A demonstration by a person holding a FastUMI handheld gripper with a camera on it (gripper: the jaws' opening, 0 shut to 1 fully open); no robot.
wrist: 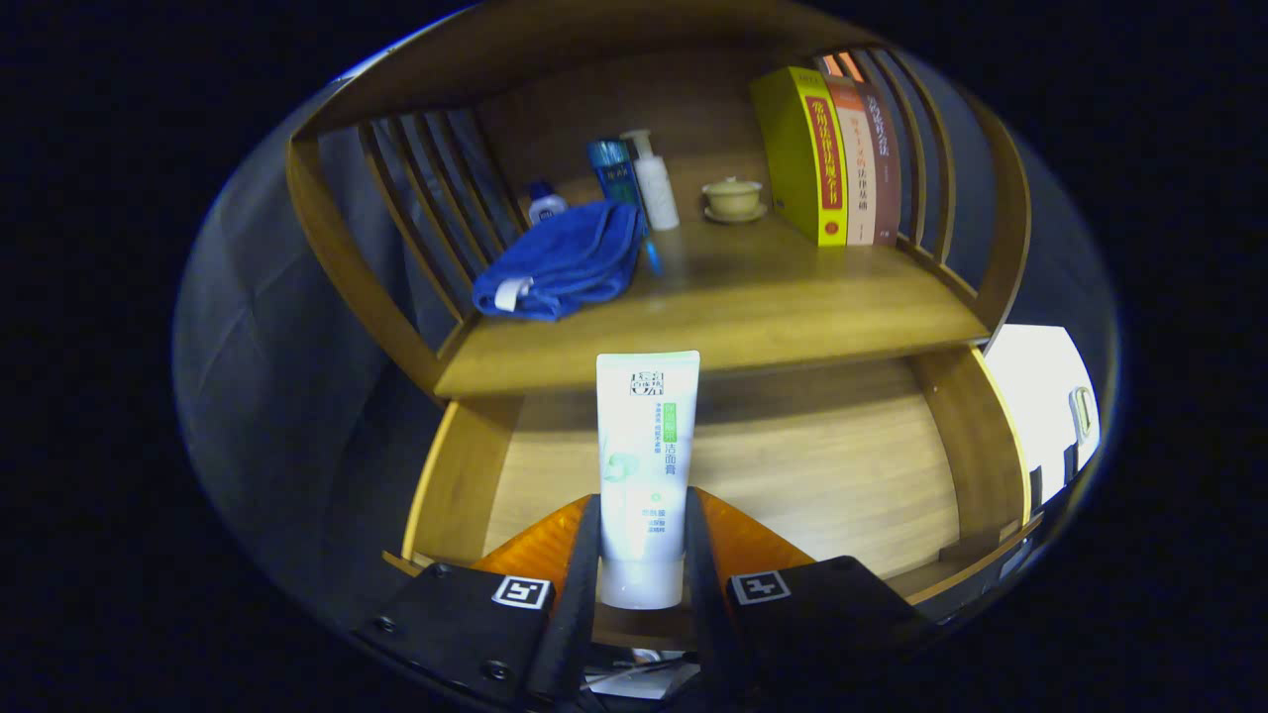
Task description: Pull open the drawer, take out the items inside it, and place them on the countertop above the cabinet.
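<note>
A white tube of face cleanser stands upright between my two fingers, cap end down. My gripper is shut on the tube near its cap. The tube hangs over the open wooden drawer, whose bare bottom shows behind it. Beyond the tube's top lies the wooden countertop of the cabinet. On it, to the left, lies a folded blue towel.
At the back of the countertop stand a small blue-capped bottle, a blue box, a white pump bottle and a lidded cup on a saucer. Three books stand at the right. Slatted wooden rails close both sides.
</note>
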